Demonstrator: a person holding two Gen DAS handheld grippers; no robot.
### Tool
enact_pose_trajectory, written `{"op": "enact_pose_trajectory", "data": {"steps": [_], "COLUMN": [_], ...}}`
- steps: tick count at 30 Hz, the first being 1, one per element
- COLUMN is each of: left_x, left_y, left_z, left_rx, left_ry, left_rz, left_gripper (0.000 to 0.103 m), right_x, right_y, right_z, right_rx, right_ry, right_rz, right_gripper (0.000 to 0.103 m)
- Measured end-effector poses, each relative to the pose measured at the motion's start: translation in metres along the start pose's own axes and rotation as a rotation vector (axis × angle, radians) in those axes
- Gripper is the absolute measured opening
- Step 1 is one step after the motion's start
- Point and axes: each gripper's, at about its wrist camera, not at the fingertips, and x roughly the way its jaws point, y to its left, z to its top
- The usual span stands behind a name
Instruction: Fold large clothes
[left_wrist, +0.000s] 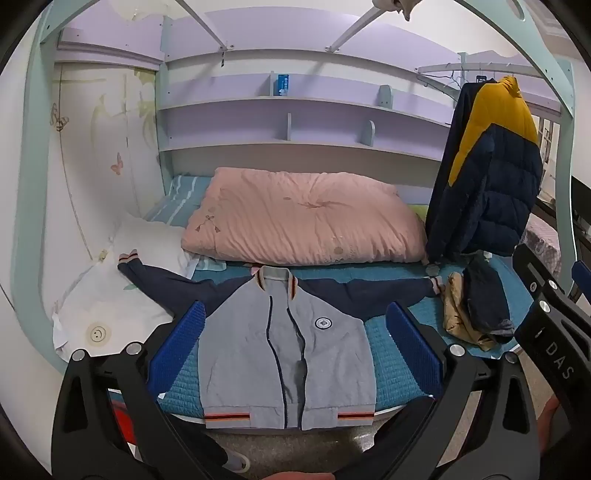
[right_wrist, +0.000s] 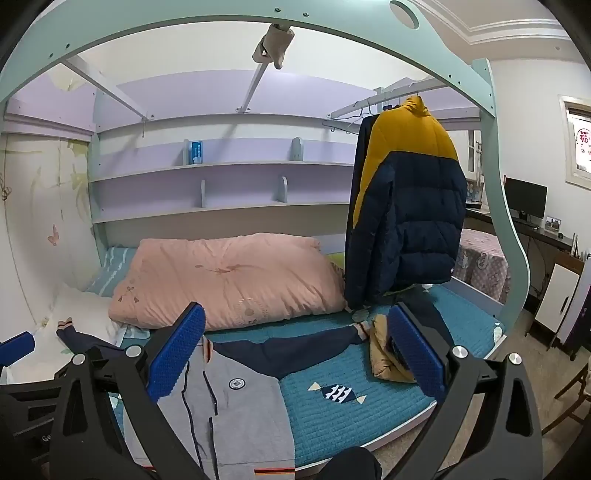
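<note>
Both the left tool (left_wrist: 295, 339) and the right tool (right_wrist: 299, 354) hover spread wide, pinching nothing. Below them a grey jacket (left_wrist: 284, 350) with navy sleeves lies flat, front up, sleeves outstretched, on the near edge of the teal bed (right_wrist: 354, 413). Farther back rests a pink quilt (left_wrist: 295, 218); a navy-and-yellow puffer coat (right_wrist: 410, 206) hangs at far right.

Bare teal quilted mattress (right_wrist: 369, 373) lies right of the grey zip jacket (left_wrist: 284, 339); a crumpled tan-and-navy clothes heap (left_wrist: 476, 314) and hanging yellow-navy puffer coat (left_wrist: 491, 177) crowd beyond.
</note>
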Motion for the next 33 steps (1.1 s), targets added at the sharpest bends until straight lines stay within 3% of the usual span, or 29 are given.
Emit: {"op": "enact_pose_trajectory", "data": {"steps": [6,33], "left_x": [0.006,-0.005], "left_y": [-0.007,-0.004], "left_z": [-0.002,0.001], "left_rx": [0.038,0.014], "left_ry": [0.024,-0.010], "left_rz": [-0.012,0.007], "left_gripper": [0.098,0.098], "right_x": [0.000,-0.003], "right_y": [0.002,-0.001], "right_z": [-0.003,-0.003], "right_rx": [-0.012,-0.018], "right_ry": [-0.009,-0.006], "right_rz": [-0.002,-0.002], "right_gripper": [0.096,0.096]}}
